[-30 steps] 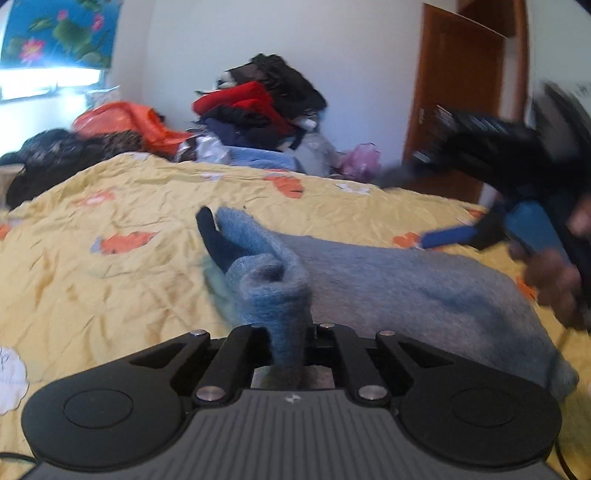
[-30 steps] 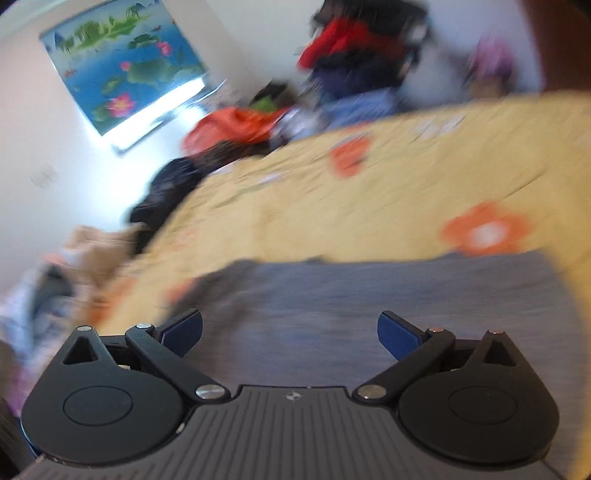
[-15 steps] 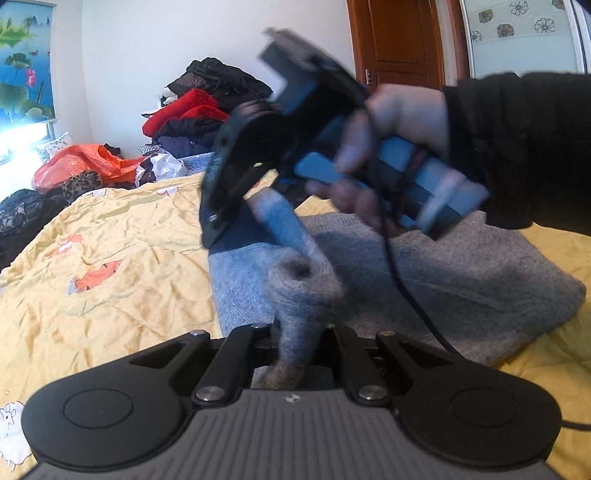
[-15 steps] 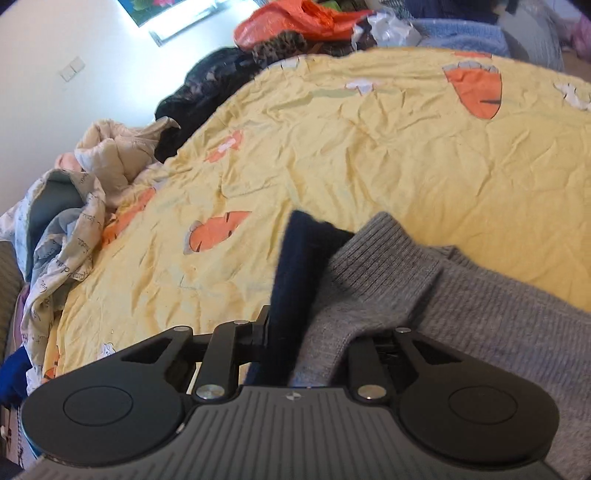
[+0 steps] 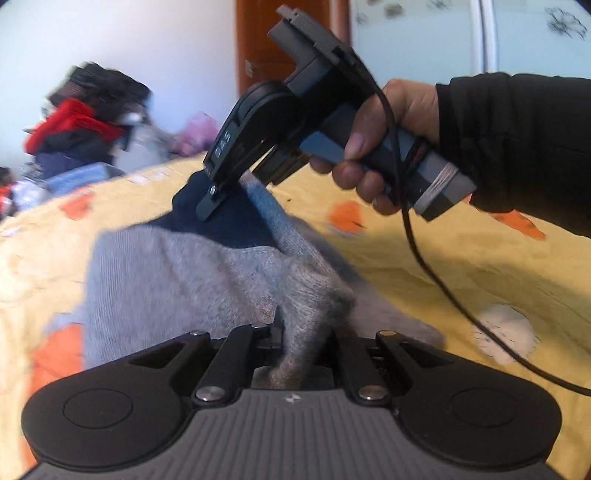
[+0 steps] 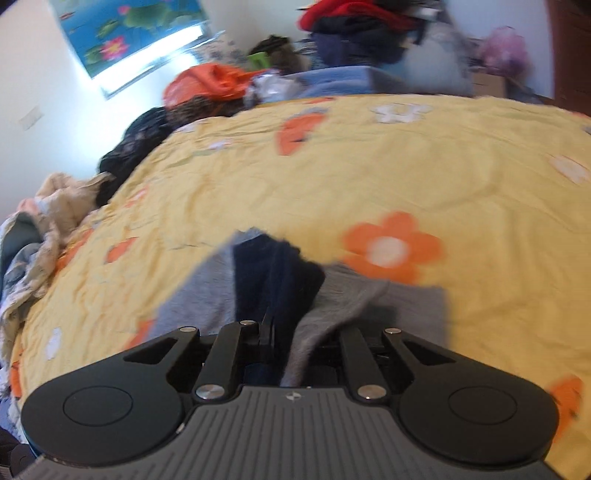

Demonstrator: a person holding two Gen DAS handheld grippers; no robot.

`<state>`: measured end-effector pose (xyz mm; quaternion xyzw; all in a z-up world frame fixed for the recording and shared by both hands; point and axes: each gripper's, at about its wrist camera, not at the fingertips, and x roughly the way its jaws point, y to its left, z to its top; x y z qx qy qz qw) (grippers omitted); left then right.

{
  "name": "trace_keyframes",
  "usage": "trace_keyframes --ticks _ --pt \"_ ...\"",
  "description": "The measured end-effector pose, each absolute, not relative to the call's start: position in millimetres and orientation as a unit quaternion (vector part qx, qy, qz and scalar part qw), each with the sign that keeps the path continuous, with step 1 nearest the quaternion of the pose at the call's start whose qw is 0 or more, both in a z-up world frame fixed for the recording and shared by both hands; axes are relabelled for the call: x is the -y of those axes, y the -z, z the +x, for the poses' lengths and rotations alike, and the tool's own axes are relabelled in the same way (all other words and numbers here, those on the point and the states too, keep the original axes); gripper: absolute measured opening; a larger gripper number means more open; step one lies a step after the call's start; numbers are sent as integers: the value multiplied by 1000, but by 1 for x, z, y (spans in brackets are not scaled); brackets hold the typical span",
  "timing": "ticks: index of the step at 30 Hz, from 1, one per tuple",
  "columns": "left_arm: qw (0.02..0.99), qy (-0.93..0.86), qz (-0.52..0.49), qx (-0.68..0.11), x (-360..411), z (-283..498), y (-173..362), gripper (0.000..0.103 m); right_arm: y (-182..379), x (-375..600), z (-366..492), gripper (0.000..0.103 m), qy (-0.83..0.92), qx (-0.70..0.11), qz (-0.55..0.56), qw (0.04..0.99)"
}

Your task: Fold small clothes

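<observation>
The grey sweater (image 5: 173, 277) lay on the yellow bedsheet (image 5: 424, 266), part flat and part drawn up off the bed between the two tools. The left gripper (image 5: 301, 347) was pressed together on a bunched fold of the grey knit, which rose out of its jaws in a thick ridge toward the far end of the garment. There the right gripper (image 5: 221, 192) — seen from the left wrist view, held in the person's right hand (image 5: 376, 147) with a black sleeve behind it — pinched the end of the garment where a dark navy band (image 5: 229, 221) showed. A black cable (image 5: 436, 273) trailed from that tool down across the sheet. From the right wrist view, the right gripper (image 6: 284, 339) had its jaws drawn in on both the navy band (image 6: 273, 277) and the grey knit (image 6: 332, 299) beside it, the cloth spilling forward onto the bedsheet (image 6: 332, 177), which carried orange flower and carrot prints. Both views were blurred, so the knit's finer detail could not be read. Beyond the bed — a heap of clothes (image 6: 354, 26) against the wall, an orange bag (image 6: 207, 83), a lotus picture (image 6: 125, 29), and crumpled pale fabric (image 6: 37, 236) off the sheet's left edge. A brown wooden door (image 5: 291, 37) stood behind the right hand.
</observation>
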<state>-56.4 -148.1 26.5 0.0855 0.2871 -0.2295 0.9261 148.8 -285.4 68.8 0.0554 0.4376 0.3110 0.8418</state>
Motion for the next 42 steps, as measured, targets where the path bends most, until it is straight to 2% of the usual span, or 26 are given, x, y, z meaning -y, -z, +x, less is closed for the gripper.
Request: trace_keyframes --ticks 3,5,8,9,10,11,12,13,16,20,24,26,27,32,35,36,37,39,42 --pt "918 239 102 -300 163 -49 -15 6 -47 316 147 21 -288 -444 93 843" --pt "918 243 96 -300 163 -48 -15 6 -40 330 143 36 -277 -437 132 845" --pt "913 283 67 -286 145 -53 -27 19 -44 351 132 52 -265 -407 195 852" --pt "912 298 60 -275 136 -59 -33 28 -47 358 127 59 -260 -395 213 855" --pt "915 305 55 -260 126 -65 -37 44 -50 362 122 61 -258 -388 225 856" --pt "920 302 52 -243 116 -73 -41 55 -53 365 115 61 -259 -383 233 855" --pt "929 291 50 -223 105 -84 -43 72 -55 366 109 61 -264 -379 239 854" --pt "938 277 52 -203 96 -94 -43 76 -56 365 103 61 -273 -377 244 851" --pt "947 247 96 -180 81 -112 -37 76 -58 360 91 61 -295 -382 254 838" --pt "945 209 156 -199 78 -111 -22 76 -50 346 94 61 -298 -404 249 828" --pt "944 193 159 -216 75 -107 -21 76 -35 337 101 59 -285 -434 253 816" --pt "945 190 157 -216 74 -107 -21 76 -31 325 100 38 -278 -449 226 819" --pt "945 189 156 -215 73 -107 -21 76 -34 323 100 14 -282 -451 211 820" --pt "950 185 141 -209 67 -114 -23 77 -52 347 108 13 -254 -414 191 853" --pt "950 187 129 -216 64 -107 -20 77 -39 356 110 20 -257 -428 219 838" --pt "950 188 129 -215 63 -107 -20 77 -30 360 100 28 -260 -434 249 826" --pt "950 190 129 -213 62 -107 -20 77 -30 363 91 43 -264 -427 261 824" --pt "950 191 131 -210 61 -107 -19 77 -31 366 80 64 -270 -417 272 824" --pt "946 204 137 -212 58 -109 -19 77 -34 376 36 65 -276 -412 290 818"
